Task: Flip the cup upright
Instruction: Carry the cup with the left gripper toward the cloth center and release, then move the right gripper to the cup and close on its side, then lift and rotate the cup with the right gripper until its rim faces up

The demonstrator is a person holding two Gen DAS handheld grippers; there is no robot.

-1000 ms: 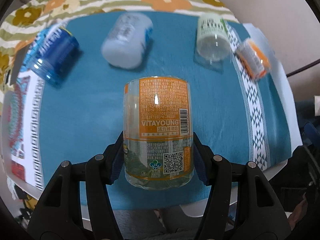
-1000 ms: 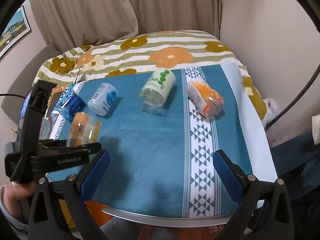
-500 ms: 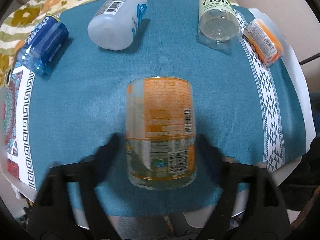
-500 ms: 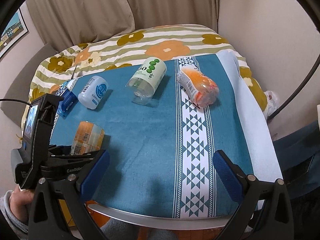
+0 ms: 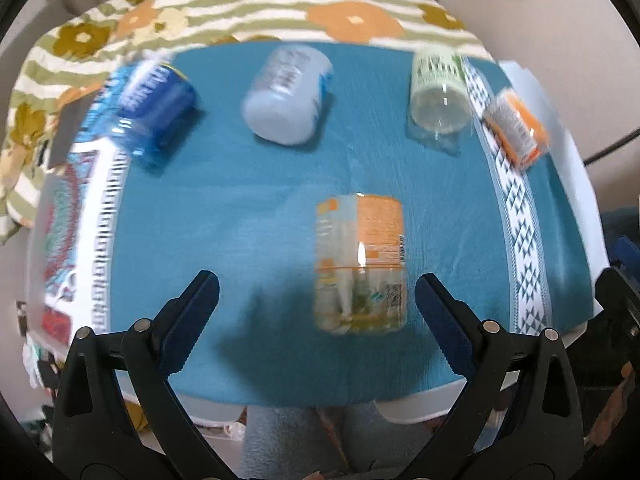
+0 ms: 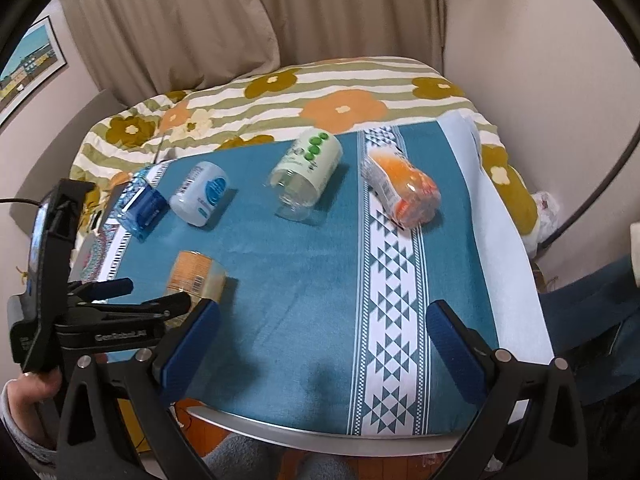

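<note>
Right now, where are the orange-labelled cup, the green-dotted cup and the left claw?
orange-labelled cup (image 5: 360,264): left wrist view, middle of its side.
green-dotted cup (image 6: 310,166): right wrist view, on its label.
left claw (image 5: 318,312): left wrist view, midway between its open fingertips.

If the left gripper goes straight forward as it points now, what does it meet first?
Probably the orange-labelled cup. It stands on the teal cloth between the open left gripper fingers' line, nearer the right finger. Blur makes depth uncertain.

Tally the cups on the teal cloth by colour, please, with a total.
Orange-label clear cups: 2
Blue cups: 1
White cups: 1
Green-label clear cups: 1
Total: 5
</note>
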